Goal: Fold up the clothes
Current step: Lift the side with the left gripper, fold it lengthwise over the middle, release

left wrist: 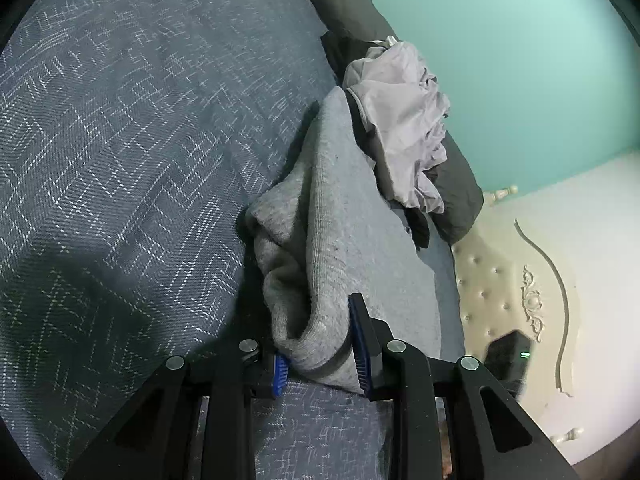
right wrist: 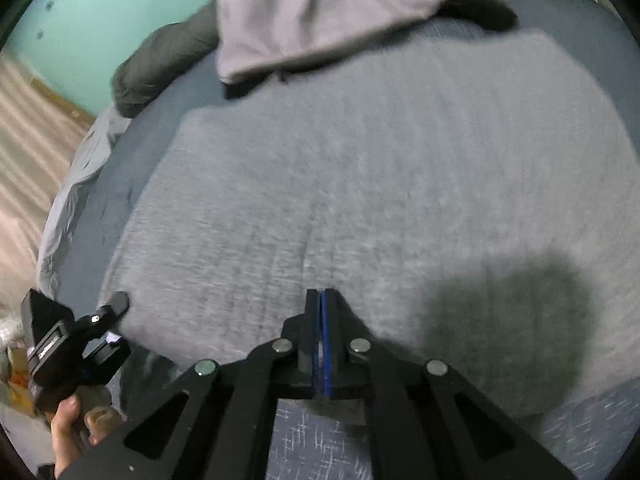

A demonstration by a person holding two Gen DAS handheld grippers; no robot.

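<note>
A grey knit garment (left wrist: 340,220) lies on the blue patterned bedcover (left wrist: 120,140). My left gripper (left wrist: 320,332) is shut on a bunched fold at its near edge, the cloth bulging between the blue pads (left wrist: 362,344). In the right wrist view the same garment (right wrist: 360,180) is spread flat and wide. My right gripper (right wrist: 322,292) hovers over its near edge, shut, pads pressed together with no cloth seen between them. The left gripper (right wrist: 108,312) and the hand (right wrist: 72,420) holding it show at the lower left, at the garment's corner.
A crumpled pale lilac garment (left wrist: 404,128) (right wrist: 320,12) lies beyond the grey one, beside a dark rolled blanket (left wrist: 460,184) (right wrist: 160,68) and a black cloth (right wrist: 480,12). A cream tufted headboard (left wrist: 500,280) and teal wall (left wrist: 520,60) bound the bed. The floor (right wrist: 24,120) lies past its left edge.
</note>
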